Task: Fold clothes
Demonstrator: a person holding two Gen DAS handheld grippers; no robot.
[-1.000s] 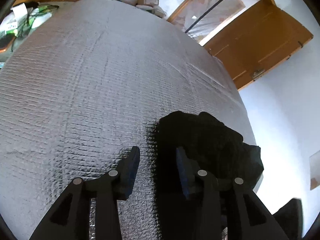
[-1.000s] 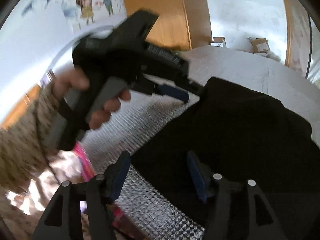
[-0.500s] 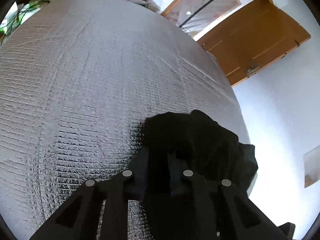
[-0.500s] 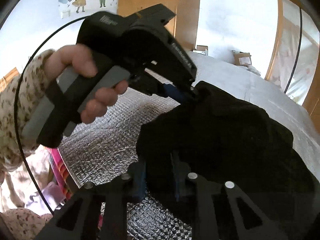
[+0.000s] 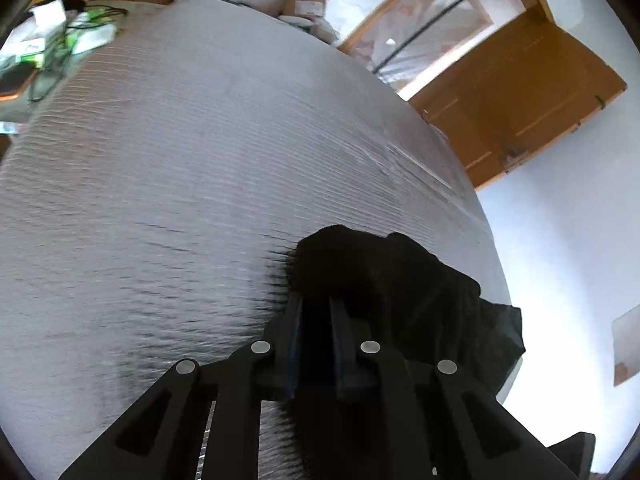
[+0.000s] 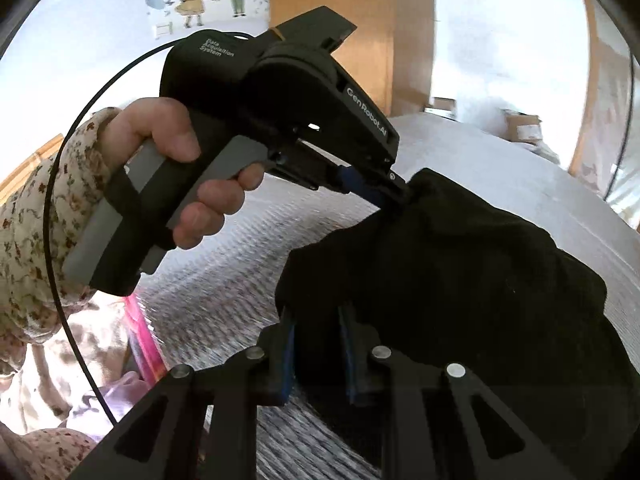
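The left gripper (image 5: 316,312) is closing on the black garment's (image 6: 460,272) near-left edge; the right gripper (image 6: 318,320) clamps it nearby.

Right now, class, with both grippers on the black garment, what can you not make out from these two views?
- Black garment: its type; bunched, the left wrist view shows no detail.
- Left gripper, jaws closing: pad contact, right wrist view; cloth covers the tips.
- Right gripper: how much cloth it holds; folds hide it.
- Clutter at the silver mat edge: too small.
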